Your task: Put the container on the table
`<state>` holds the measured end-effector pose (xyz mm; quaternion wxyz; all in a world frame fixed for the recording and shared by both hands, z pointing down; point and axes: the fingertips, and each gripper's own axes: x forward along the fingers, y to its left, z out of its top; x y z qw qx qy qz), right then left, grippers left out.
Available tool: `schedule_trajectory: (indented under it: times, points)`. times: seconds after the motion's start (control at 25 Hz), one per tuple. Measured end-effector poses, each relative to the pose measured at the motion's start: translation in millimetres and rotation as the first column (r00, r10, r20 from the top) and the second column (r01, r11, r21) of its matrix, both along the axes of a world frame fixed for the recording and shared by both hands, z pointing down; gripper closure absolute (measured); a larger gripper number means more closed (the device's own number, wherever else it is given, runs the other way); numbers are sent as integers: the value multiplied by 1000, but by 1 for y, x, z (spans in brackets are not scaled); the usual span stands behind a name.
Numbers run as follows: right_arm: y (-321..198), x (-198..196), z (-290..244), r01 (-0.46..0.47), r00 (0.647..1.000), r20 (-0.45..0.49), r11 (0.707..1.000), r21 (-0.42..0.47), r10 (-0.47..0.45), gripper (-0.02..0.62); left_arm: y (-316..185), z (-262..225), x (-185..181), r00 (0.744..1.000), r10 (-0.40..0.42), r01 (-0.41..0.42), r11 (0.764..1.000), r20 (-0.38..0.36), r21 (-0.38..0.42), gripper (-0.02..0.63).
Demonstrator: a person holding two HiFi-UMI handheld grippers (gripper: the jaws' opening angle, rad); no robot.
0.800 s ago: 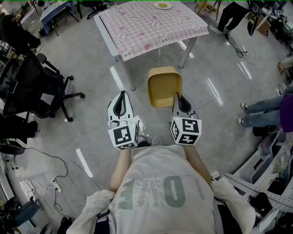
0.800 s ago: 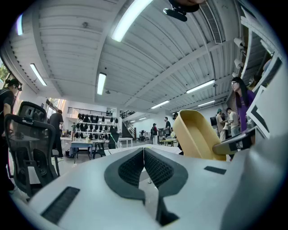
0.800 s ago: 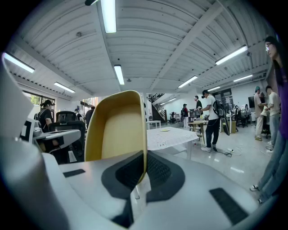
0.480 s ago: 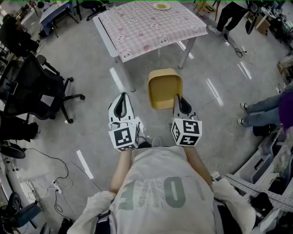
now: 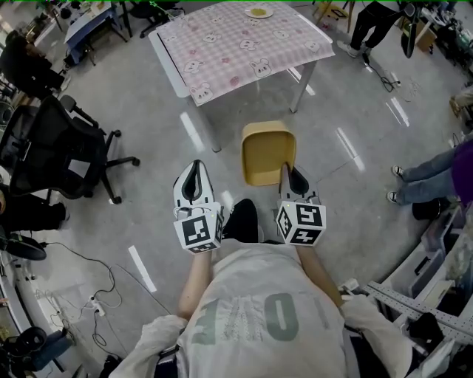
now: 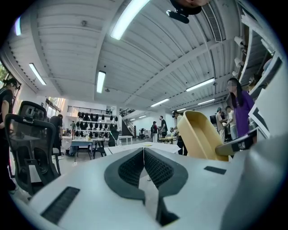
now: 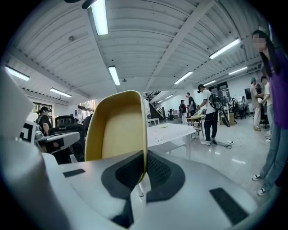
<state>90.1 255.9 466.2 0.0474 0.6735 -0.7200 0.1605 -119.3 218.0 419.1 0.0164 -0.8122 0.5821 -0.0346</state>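
A yellow plastic container (image 5: 267,153) hangs in the air in front of me, held by its near right rim in my right gripper (image 5: 287,173), which is shut on it. In the right gripper view the container (image 7: 118,130) stands upright with its rim pinched between the black pads (image 7: 157,173). My left gripper (image 5: 194,177) is beside it on the left, shut with nothing in it; its pads (image 6: 155,167) meet, and the container (image 6: 201,135) shows off to the right. The table (image 5: 240,40) with a pink checked cloth lies ahead, past the container.
A small plate (image 5: 259,12) sits at the table's far edge. Black office chairs (image 5: 63,144) stand at the left, with cables on the floor (image 5: 89,291). A person's legs (image 5: 432,177) are at the right. Shelving (image 5: 425,295) is at the lower right.
The table and floor have slid down in the head view, so I am closer to the table. Both grippers and the container keep their places relative to each other.
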Motion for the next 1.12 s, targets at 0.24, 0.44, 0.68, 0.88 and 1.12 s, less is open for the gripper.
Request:
schedule_trajectory:
  times: [0.24,0.44,0.68,0.88,1.12]
  points:
    - [-12,18,-2,-29,1000,4,1000,4,29,563,-27,-10,16,1000,18,-19,999,6,31,577]
    - [-30,28,-2,-52,999,9,999,10,52,563,-53,-21,25,999,37,-37,997,-2,66,577]
    - [-76,37,-5,-55,998,2,998,24,55,563,-99,-21,34,997,50,-45,996,-55,74,577]
    - [-135,45,-9,-76,997,-2,997,20,76,563,-156,-30,33,995,41,-33,996,-86,82,577]
    - [-227,56,-30,-135,991,5,991,19,135,563,-251,-55,24,996,47,-39,993,-71,112,577]
